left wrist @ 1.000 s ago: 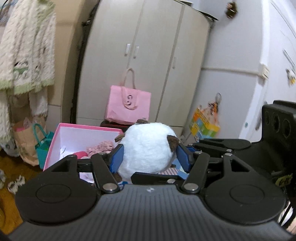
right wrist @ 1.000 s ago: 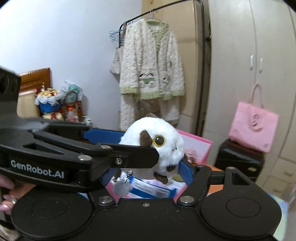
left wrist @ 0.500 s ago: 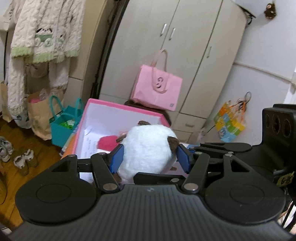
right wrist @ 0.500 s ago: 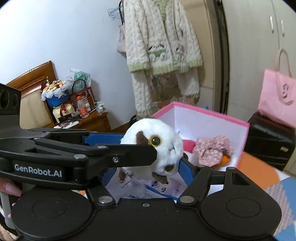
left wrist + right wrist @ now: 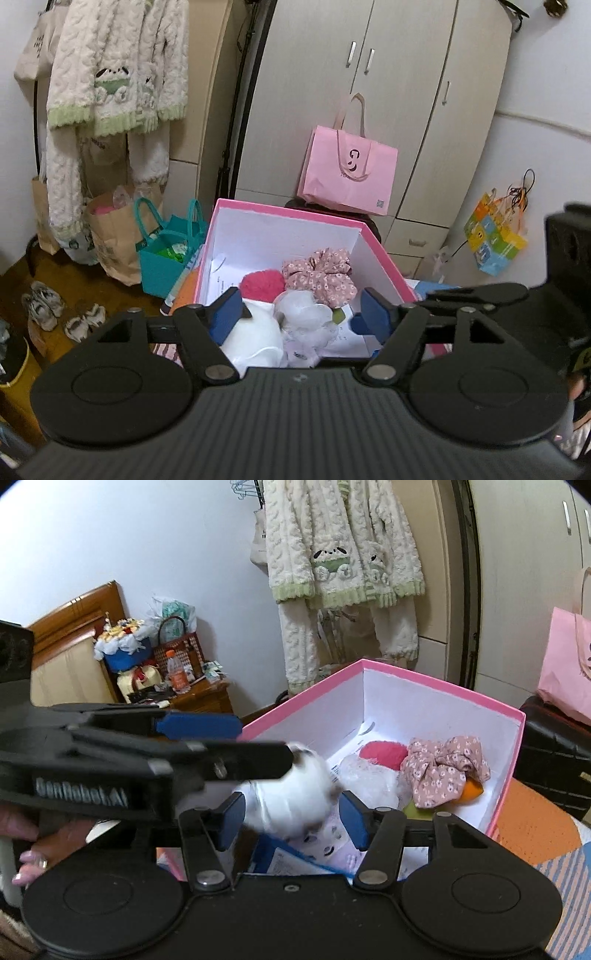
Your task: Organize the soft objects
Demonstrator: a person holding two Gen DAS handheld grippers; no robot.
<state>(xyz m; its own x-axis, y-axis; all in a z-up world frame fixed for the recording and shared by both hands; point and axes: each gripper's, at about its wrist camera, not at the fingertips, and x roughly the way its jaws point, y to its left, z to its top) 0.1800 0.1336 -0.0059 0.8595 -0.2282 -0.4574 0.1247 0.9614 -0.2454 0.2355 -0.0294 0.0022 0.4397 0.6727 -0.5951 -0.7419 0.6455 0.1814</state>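
Observation:
A pink box [image 5: 280, 210] with white inner walls holds a red pompom [image 5: 262, 282], a floral scrunchie [image 5: 321, 277] and a white gauzy item [image 5: 306, 314]. My left gripper [image 5: 301, 314] hangs over the box's near end; its jaws are opening and its pads are clear of the white plush toy [image 5: 255, 339], which sits low beneath them. In the right wrist view the plush [image 5: 295, 801] is motion-blurred between the pads of my right gripper [image 5: 293, 821], whose jaws are closing. It looks loose there. The left gripper's arm crosses that view on the left.
A pink tote [image 5: 349, 173] stands on a black case [image 5: 554, 746] against the wardrobe behind the box. A teal bag [image 5: 162, 254], a paper bag [image 5: 110, 236] and shoes [image 5: 48, 306] are on the floor at left. A cream sweater [image 5: 110, 74] hangs above. A cluttered nightstand [image 5: 192, 698] stands far left.
Both grippers came down and forward over the pink box. The left jaws spread and the plush slipped down out of them. The right jaws narrowed around it.

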